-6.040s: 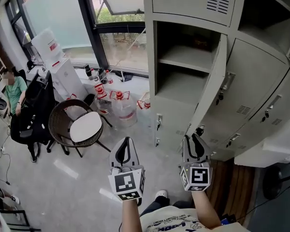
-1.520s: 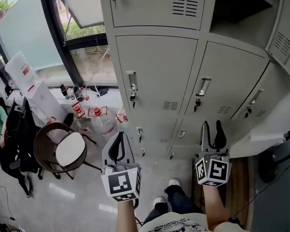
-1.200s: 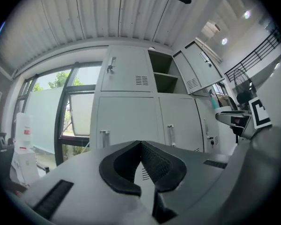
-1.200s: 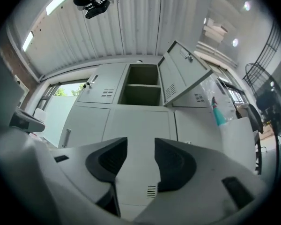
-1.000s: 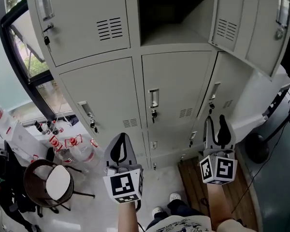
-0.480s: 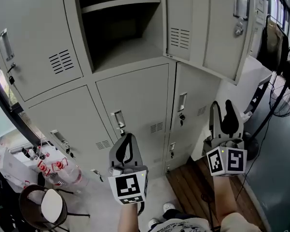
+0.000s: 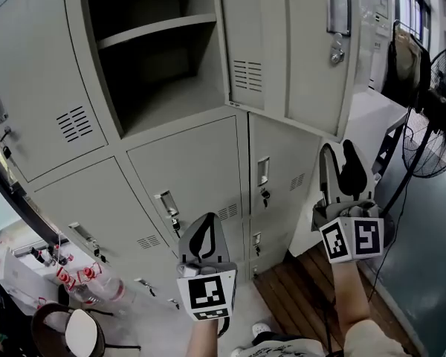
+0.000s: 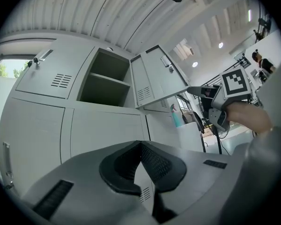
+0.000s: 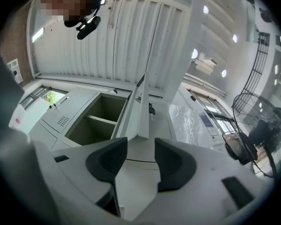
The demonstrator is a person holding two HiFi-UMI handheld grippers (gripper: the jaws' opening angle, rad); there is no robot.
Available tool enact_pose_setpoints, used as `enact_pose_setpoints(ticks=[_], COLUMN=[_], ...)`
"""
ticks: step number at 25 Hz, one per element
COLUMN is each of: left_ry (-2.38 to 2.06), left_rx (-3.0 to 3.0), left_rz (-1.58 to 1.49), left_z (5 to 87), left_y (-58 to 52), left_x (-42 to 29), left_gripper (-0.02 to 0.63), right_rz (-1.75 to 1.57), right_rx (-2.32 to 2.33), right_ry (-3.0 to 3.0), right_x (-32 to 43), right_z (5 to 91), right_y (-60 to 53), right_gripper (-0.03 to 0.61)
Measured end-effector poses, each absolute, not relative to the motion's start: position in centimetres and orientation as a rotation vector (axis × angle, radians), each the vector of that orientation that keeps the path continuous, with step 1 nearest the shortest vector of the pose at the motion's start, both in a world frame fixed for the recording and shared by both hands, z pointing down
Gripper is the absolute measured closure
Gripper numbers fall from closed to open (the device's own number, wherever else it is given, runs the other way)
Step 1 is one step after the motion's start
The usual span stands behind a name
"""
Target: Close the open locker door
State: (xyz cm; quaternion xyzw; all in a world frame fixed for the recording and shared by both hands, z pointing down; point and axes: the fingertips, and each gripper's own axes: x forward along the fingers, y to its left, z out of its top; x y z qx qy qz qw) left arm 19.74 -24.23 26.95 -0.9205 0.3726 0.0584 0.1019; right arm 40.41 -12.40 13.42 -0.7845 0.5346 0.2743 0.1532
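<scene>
The view has swung up the locker bank, and the open locker door (image 7: 297,58) now hangs at the upper centre of the head view instead of the upper right, as it did half a second ago. The compartment (image 7: 156,58) it belongs to gapes at the upper left. The right gripper (image 7: 338,156) has risen to just under the door's lower free corner but remains apart from it. Its fingers are spread with nothing between them, and in its own view the door's edge stands beyond and above them. The left gripper (image 7: 204,233) hangs lower centre with its fingers pressed together, empty. Six seconds ago a different door lower down stood open; a second and a half ago that row showed only closed doors. This upper door looks like the next one to shut, and the push has not yet begun.
</scene>
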Motion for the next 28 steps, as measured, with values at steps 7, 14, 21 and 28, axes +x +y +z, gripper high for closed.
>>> enact_pose_setpoints(ticks=[7, 14, 21, 28], left_ry=[1.116, 1.135, 1.179, 1.257], left_rx=[-2.736, -2.739, -2.741, -2.711], left_rz=[0.126, 0.12, 0.122, 0.124], left_z=[28.3, 28.6, 29.0, 29.2], left_y=[-24.4, -24.1, -23.6, -22.6], left_x=[19.4, 18.2, 15.9, 12.1], left_gripper=[0.609, 0.609, 0.609, 0.609], right_rz=[0.825, 0.825, 0.884, 0.948], right_rx=[-2.222, -2.183, -2.129, -2.071], right_ry=[1.574, 1.569, 1.629, 1.74], right_x=[40.6, 39.3, 35.4, 29.5], right_z=[12.2, 11.9, 11.8, 11.9], right_y=[-12.9, -12.4, -11.9, -12.6], right_gripper=[0.408, 0.457, 0.472, 0.485])
